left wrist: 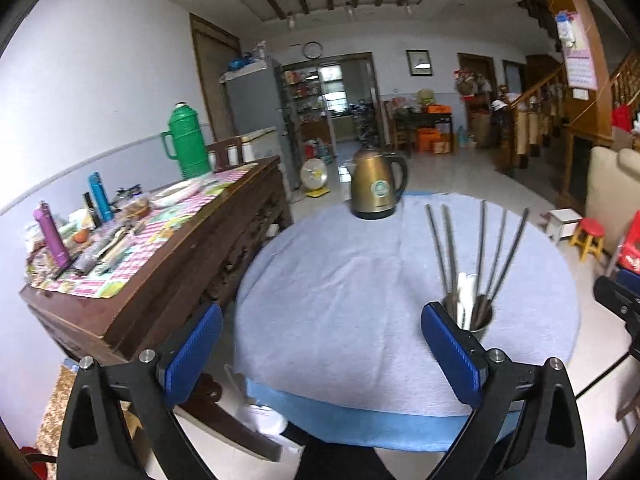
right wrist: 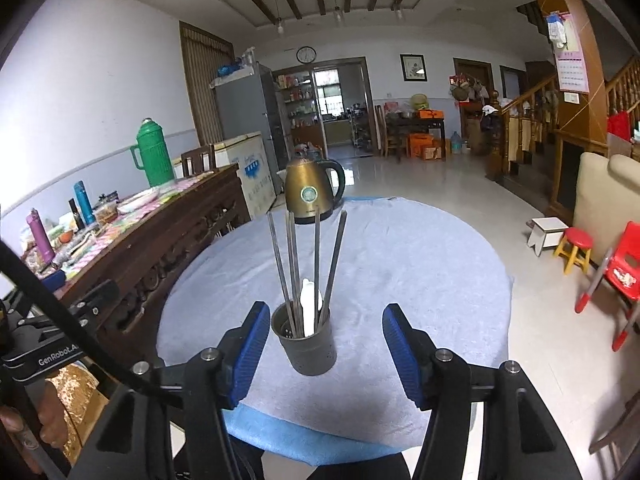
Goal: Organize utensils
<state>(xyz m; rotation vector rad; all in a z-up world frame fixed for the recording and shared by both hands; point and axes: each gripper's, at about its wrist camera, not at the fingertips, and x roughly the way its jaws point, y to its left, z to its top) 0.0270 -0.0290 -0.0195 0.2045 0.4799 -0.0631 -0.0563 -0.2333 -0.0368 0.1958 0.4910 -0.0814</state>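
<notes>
A dark metal utensil holder [right wrist: 308,344] stands on the round table's pale blue cloth [right wrist: 400,280]. It holds several long metal chopsticks [right wrist: 316,256] and a white spoon [right wrist: 309,308]. My right gripper [right wrist: 326,354] is open. The holder sits between its blue pads, close to the left pad [right wrist: 250,354], and no pad presses on it. My left gripper [left wrist: 324,350] is wide open over bare cloth [left wrist: 340,280], with nothing between its fingers. The holder [left wrist: 480,322] stands just behind its right pad [left wrist: 452,348], with the chopsticks [left wrist: 482,248] sticking up.
A brass-coloured kettle [right wrist: 310,196] stands at the table's far side. A dark wooden side table [left wrist: 168,264] to the left carries a green thermos [left wrist: 188,140], bottles and clutter. On the floor to the right are a red stool [right wrist: 576,248], a white stool [right wrist: 548,234] and a red chair [right wrist: 624,272].
</notes>
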